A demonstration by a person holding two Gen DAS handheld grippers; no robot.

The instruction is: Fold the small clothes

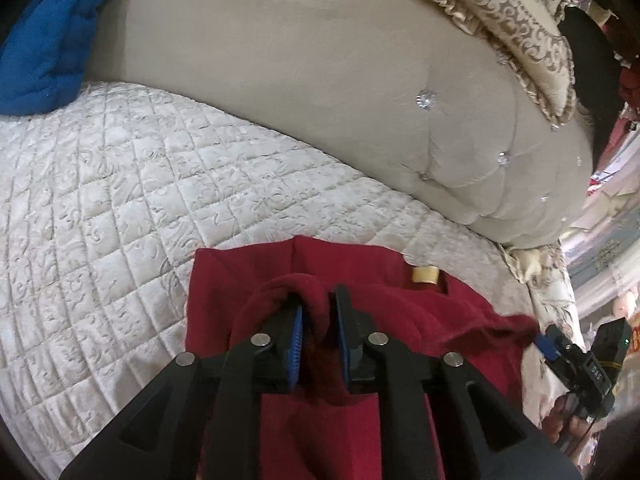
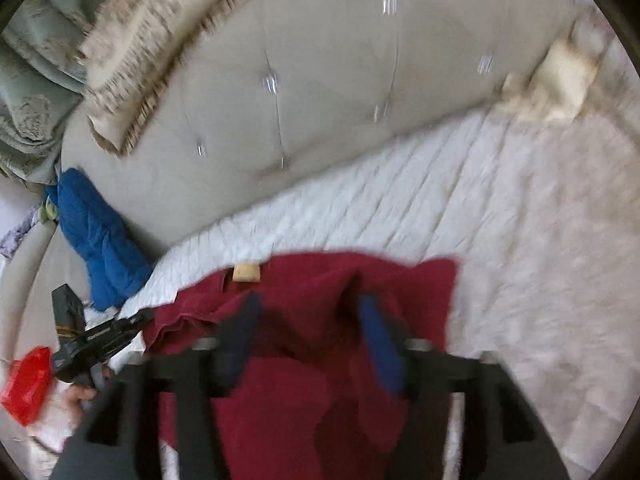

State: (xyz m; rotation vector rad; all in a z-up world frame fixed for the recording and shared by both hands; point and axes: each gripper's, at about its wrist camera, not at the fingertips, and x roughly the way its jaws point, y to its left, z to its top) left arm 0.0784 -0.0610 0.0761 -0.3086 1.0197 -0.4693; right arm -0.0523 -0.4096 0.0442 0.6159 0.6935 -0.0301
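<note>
Item: one small dark-red fleece garment [image 1: 400, 288] with a tan sewn-in label [image 1: 425, 274] near its far hem, lying partly flattened on the cream quilted bed cover [image 1: 120, 184], its near portion gathered up toward both tools. Position: directly under and ahead of both grippers, just short of the grey button-tufted headboard [image 1: 320, 80]; its long axis appears to run side to side, roughly parallel to the headboard's lower edge. Left gripper [image 1: 318, 312]: jaws drawn together, blue pads clamped on a bunched fold of the red fabric, holding that edge raised off the cover. Right gripper [image 2: 310, 328]: jaws standing apart, blue pads on either side of a ridge of the cloth and not pressing on it; that view is motion-blurred, so light contact cannot be ruled out. Governing relation: the left tool alone holds the cloth, the right sits over the opposite side, and the label end lies away from both, toward the headboard; any fold would probably carry the held near edge forward onto that far edge. Surroundings: a crumpled blue garment [image 2: 100, 240] against the headboard on the left, well apart; a frilled patterned cushion [image 1: 520, 40] higher up.
</note>
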